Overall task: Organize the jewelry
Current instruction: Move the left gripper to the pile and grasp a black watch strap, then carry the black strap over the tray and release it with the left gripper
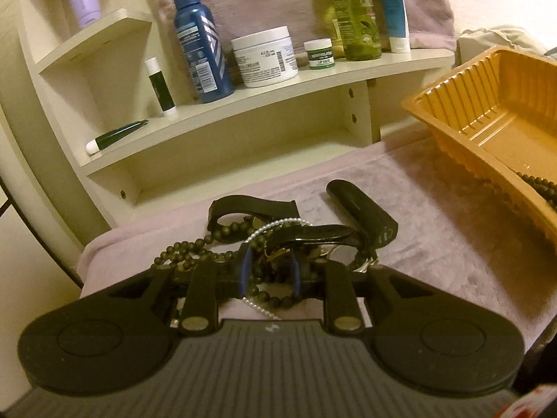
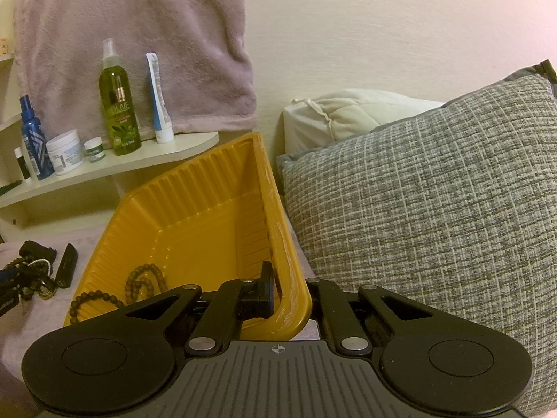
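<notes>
left gripper [image 1: 269,271] amid tangled jewelry [image 1: 222,244]

Left gripper [image 1: 269,270] narrowly parted (angled down), right gripper [image 2: 278,299] clamped.

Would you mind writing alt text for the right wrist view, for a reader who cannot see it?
The right gripper is shut on the near rim of a yellow tray, which holds a string of dark beads. A grey cushion lies to the right; toiletry bottles stand on a shelf at back left.
</notes>
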`<state>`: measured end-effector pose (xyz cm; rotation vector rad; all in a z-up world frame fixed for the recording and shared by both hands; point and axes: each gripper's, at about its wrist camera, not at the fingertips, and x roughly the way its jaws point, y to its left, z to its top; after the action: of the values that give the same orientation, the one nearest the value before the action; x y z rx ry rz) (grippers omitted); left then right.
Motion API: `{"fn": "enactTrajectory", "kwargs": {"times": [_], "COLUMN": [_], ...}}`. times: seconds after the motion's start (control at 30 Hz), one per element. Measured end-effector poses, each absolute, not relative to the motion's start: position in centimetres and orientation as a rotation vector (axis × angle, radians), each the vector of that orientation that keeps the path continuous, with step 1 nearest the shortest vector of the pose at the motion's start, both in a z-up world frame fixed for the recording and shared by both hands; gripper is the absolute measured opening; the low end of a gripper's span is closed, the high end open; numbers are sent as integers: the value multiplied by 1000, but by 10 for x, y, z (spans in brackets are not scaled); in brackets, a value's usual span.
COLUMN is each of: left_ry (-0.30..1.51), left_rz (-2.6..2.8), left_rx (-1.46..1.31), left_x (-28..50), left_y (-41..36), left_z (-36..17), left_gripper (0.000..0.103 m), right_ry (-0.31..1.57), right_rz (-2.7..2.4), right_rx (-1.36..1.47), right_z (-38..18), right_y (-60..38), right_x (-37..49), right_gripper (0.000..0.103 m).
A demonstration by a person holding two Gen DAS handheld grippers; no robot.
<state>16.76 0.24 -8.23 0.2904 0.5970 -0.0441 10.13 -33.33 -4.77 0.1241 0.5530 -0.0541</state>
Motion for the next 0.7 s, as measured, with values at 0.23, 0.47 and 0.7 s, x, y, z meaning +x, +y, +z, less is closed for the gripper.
{"fn": "enactTrajectory", "kwargs": {"times": [0.23, 0.47, 0.7], "left_ry": [596, 575, 545], "left_rz": [-66, -96, -139], "left_rx": [238, 164, 118], "left_x": [164, 158, 152], "left_y": [3, -1, -9], "left_z": [-73, -54, -34], "left_gripper": [4, 3, 3], "right_ry": [552, 551, 551], "right_rz": [-54, -52, -53], "right_rx": [123, 124, 124], "right_z": [-48, -49, -48], "right_y": [-333, -334, -334], "right_x": [101, 102, 102], "right_gripper": [6, 6, 6]}}
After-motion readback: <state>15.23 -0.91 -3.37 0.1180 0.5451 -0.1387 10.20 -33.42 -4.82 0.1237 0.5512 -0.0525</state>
